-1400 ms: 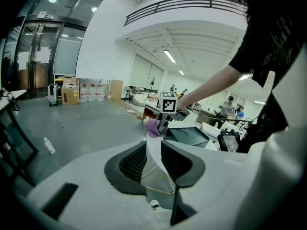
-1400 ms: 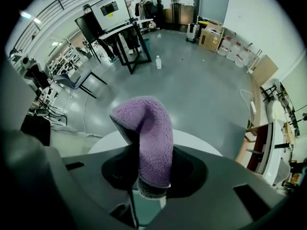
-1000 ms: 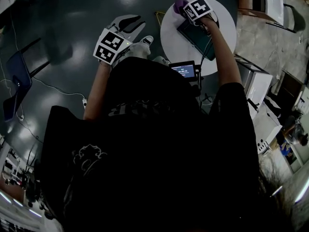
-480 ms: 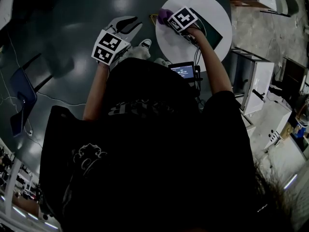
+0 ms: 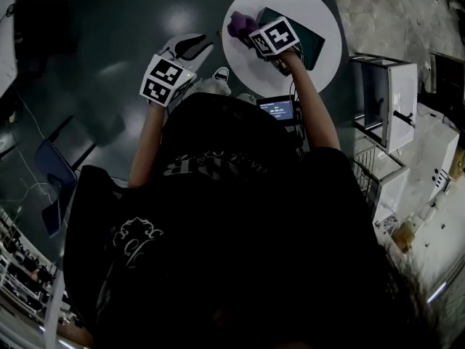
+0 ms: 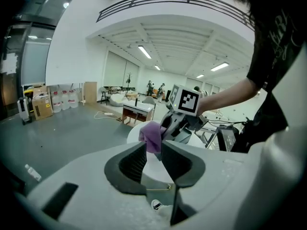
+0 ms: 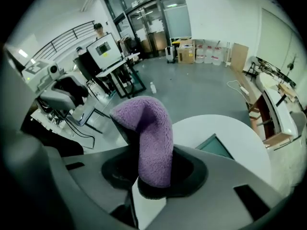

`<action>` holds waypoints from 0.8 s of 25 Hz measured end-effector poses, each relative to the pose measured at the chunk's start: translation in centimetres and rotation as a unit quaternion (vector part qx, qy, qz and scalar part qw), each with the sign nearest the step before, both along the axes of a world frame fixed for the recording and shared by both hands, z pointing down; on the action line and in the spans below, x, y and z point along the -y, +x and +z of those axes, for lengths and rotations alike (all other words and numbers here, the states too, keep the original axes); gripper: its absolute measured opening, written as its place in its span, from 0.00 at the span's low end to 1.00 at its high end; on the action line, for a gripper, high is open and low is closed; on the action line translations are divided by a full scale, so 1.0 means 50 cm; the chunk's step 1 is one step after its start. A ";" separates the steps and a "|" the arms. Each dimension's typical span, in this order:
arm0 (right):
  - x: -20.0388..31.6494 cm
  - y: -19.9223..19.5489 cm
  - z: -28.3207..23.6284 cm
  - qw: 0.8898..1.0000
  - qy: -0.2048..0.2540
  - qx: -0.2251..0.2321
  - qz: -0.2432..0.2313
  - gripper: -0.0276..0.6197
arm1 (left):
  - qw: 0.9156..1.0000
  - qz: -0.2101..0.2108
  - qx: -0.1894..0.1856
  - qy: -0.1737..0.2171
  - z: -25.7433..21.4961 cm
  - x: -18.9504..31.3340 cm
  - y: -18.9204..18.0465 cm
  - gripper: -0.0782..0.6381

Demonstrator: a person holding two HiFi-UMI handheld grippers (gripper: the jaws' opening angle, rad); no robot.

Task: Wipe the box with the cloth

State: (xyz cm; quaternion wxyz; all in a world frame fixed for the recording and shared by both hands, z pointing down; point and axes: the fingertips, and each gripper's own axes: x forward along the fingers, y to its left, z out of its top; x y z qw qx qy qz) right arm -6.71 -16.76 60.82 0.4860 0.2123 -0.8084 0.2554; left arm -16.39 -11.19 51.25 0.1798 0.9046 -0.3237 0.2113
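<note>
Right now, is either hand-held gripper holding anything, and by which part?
The right hand-held gripper is shut on the purple cloth, pinching its lower end; the rest stands up beyond the jaws. The left hand-held gripper is open and empty.

Open table (image 5: 243, 67) surface lies all around the box (image 5: 311, 43).

Purple cloth beside a dark green box on a round white table.
The fluffy purple cloth (image 7: 148, 128) is pinched between the jaws of the right gripper (image 7: 154, 176), its free end standing up and folding over. The flat dark green box (image 5: 311, 43) lies on the round white table (image 5: 320, 75). The cloth is by the box's left end; contact cannot be made out.
</note>
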 end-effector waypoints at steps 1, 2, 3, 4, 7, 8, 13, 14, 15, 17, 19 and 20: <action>-0.003 0.016 -0.015 1.000 0.005 0.012 0.019 0.21 | 1.000 0.009 -0.001 0.003 -0.004 0.003 0.017 0.25; -0.008 0.034 -0.028 0.999 0.009 0.024 0.036 0.21 | 1.000 0.017 -0.003 0.007 -0.009 0.006 0.036 0.25; -0.015 0.052 -0.040 0.998 0.013 0.034 0.052 0.21 | 1.000 0.026 -0.005 0.010 -0.015 0.008 0.056 0.25; -0.022 0.068 -0.051 0.997 0.017 0.045 0.068 0.21 | 0.999 0.034 -0.007 0.014 -0.021 0.009 0.074 0.25; -0.039 0.110 -0.097 0.990 0.043 0.067 0.115 0.21 | 0.998 0.059 -0.012 0.027 -0.047 0.009 0.117 0.25; -0.045 0.126 -0.114 0.987 0.052 0.075 0.132 0.21 | 0.997 0.067 -0.014 0.031 -0.057 0.007 0.133 0.25; -0.110 0.210 -0.197 0.967 0.093 0.123 0.205 0.21 | 0.994 0.087 -0.053 0.043 -0.110 -0.033 0.224 0.25; -0.129 0.226 -0.212 0.963 0.101 0.131 0.215 0.21 | 0.993 0.086 -0.065 0.042 -0.120 -0.047 0.243 0.25; -0.150 0.241 -0.225 0.959 0.108 0.138 0.224 0.21 | 0.993 0.084 -0.075 0.039 -0.127 -0.063 0.261 0.25; -0.191 0.265 -0.246 0.951 0.120 0.154 0.240 0.21 | 0.992 0.085 -0.080 0.035 -0.131 -0.102 0.291 0.25; -0.225 0.283 -0.262 0.944 0.127 0.170 0.252 0.21 | 0.993 0.092 -0.072 0.035 -0.128 -0.141 0.315 0.25; -0.238 0.289 -0.269 0.942 0.130 0.176 0.255 0.21 | 0.992 0.096 -0.067 0.035 -0.127 -0.157 0.325 0.25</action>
